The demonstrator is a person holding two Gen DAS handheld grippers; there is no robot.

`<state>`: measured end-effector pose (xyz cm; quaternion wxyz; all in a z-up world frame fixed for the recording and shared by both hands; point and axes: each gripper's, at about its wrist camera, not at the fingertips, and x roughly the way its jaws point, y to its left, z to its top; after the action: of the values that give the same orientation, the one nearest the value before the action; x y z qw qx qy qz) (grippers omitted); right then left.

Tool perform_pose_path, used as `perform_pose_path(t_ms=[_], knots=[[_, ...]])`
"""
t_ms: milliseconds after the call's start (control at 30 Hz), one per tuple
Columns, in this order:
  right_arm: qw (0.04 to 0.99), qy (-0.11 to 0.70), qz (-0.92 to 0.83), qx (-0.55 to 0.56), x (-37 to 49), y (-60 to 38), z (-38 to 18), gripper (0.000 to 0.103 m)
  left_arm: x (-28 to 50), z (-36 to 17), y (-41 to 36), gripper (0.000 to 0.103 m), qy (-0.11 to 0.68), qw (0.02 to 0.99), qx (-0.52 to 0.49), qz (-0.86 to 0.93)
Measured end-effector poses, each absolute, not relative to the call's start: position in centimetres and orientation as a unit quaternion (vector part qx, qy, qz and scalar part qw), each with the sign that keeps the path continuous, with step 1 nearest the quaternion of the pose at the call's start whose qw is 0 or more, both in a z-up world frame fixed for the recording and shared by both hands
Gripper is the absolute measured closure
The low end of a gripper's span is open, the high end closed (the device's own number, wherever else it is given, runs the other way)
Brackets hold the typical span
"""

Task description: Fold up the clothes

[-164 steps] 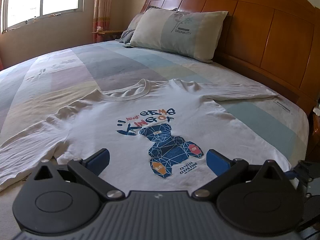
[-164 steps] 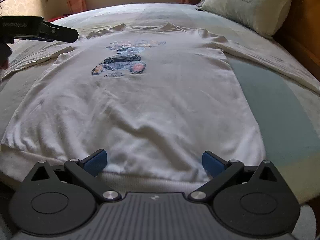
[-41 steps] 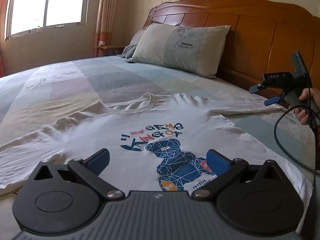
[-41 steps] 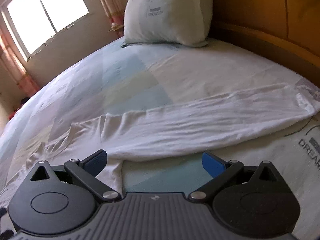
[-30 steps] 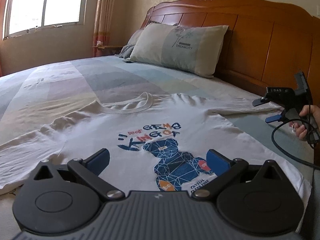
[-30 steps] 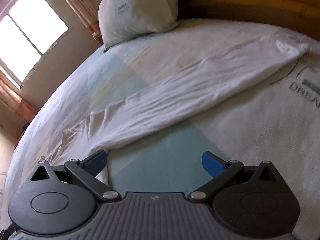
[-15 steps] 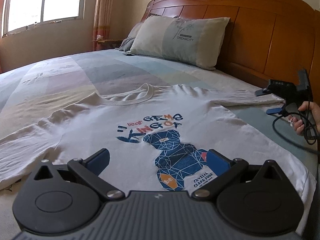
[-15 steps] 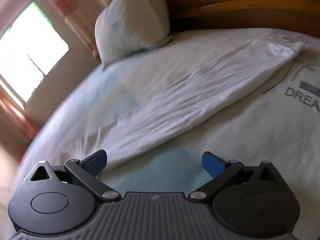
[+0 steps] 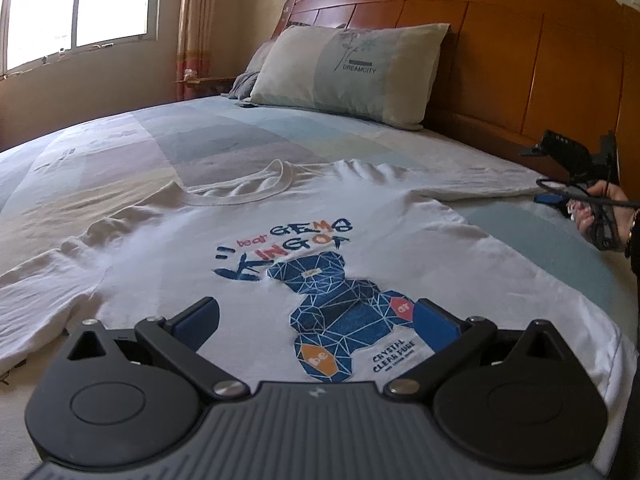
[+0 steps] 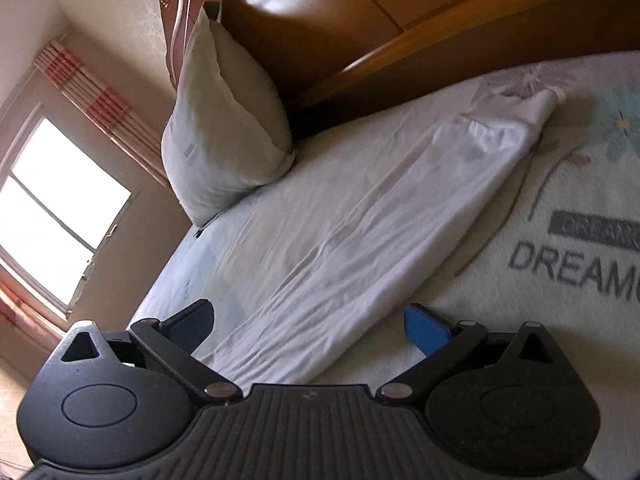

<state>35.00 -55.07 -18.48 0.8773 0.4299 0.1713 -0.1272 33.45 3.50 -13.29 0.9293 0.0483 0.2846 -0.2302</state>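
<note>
Left gripper (image 9: pixel 316 316): jaws wide apart, empty, low over the white shirt (image 9: pixel 256 248), which lies flat on the bed (image 9: pixel 120 148), collar at 12 o'clock. Right gripper (image 10: pixel 308 320): jaws wide apart, empty, straddling the shirt's sleeve (image 10: pixel 380 220), which runs toward 1 o'clock. Pillow (image 10: pixel 220 128) at 11 o'clock against the headboard (image 10: pixel 360 20).

The shirt's (image 9: pixel 280 240) hem lies hidden behind the left tongs (image 9: pixel 316 316); the bedsheet lettering (image 10: pixel 576 268) is blurred and cut off at the frame's edge.
</note>
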Motion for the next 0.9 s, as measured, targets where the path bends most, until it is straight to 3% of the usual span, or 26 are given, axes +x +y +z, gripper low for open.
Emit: perform_pose_path(t_ms=[900], knots=[[0.911,0.15,-0.162,0.348,40.2,-57.5,-16.1,0.0,33.9,-14.7,2.8,0.001,0.303,0.921,0.058,-0.239]])
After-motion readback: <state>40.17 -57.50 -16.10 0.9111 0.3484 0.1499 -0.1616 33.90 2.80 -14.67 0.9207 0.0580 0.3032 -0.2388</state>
